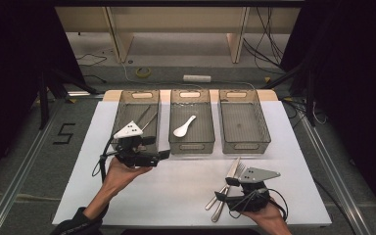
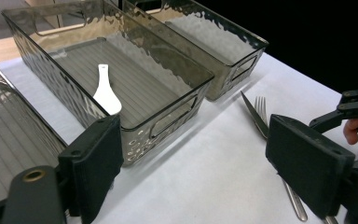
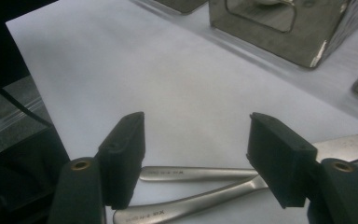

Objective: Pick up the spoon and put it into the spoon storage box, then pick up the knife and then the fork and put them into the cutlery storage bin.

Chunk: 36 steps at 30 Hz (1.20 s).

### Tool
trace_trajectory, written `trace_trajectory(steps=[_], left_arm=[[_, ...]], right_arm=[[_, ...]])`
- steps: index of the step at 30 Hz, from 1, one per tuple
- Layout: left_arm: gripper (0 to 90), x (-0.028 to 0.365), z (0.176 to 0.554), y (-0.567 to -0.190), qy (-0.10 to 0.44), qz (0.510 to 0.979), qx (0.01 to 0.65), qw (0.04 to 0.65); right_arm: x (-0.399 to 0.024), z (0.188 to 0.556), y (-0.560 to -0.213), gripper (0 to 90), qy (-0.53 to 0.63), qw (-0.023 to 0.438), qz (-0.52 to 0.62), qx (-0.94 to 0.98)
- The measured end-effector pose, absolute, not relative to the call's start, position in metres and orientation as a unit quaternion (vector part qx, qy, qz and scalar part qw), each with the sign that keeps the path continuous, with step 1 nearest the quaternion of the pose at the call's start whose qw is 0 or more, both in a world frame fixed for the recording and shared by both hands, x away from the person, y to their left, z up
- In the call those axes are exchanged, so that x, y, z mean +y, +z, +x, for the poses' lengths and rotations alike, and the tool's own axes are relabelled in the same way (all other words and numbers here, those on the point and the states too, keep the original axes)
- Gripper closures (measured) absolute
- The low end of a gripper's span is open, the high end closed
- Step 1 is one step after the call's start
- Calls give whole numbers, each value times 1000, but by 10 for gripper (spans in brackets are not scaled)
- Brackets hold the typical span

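Fingers of right gripper (image 3: 193, 154): apart, nothing pinched, straddling handles of knife (image 1: 230, 172) and fork (image 1: 237, 172) near table (image 1: 186, 186) front edge. Fingers of left gripper (image 2: 193, 163): apart, empty, over bare white sheet before middle bin (image 1: 192, 142). White spoon (image 1: 184, 127) inside that bin. Open table between grippers.

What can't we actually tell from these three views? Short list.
- Left bin contents: high view, dark thin pieces, too small to identify; the left hand-held gripper covers the near end.
- Knife and fork handles: left gripper view, hidden behind its own jaw.
- Handle engraving: right gripper view, too blurred.
- Right hand-held gripper: contact with the handles unclear.
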State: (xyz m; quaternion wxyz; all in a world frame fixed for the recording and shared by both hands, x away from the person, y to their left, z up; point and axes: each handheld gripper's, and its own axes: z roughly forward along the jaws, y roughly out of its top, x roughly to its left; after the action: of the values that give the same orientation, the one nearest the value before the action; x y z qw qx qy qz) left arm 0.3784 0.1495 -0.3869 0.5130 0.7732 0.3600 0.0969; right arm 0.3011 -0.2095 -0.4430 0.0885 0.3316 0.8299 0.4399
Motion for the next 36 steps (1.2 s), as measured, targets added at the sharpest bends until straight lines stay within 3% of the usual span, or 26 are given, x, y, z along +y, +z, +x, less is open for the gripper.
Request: trace_trajectory(steps=[20,30,36], left_arm=[[161,164,347,-408,95,759,347,543],[161,168,340,-412,102,763,349,534],[160,167,334,-413,99,766,345,533]], right_arm=[[-199,303,-449,470,437,64,314,841],[-195,302,-452,594,423,54,308,850],[-189,301,-456,722,404,48,296,864]])
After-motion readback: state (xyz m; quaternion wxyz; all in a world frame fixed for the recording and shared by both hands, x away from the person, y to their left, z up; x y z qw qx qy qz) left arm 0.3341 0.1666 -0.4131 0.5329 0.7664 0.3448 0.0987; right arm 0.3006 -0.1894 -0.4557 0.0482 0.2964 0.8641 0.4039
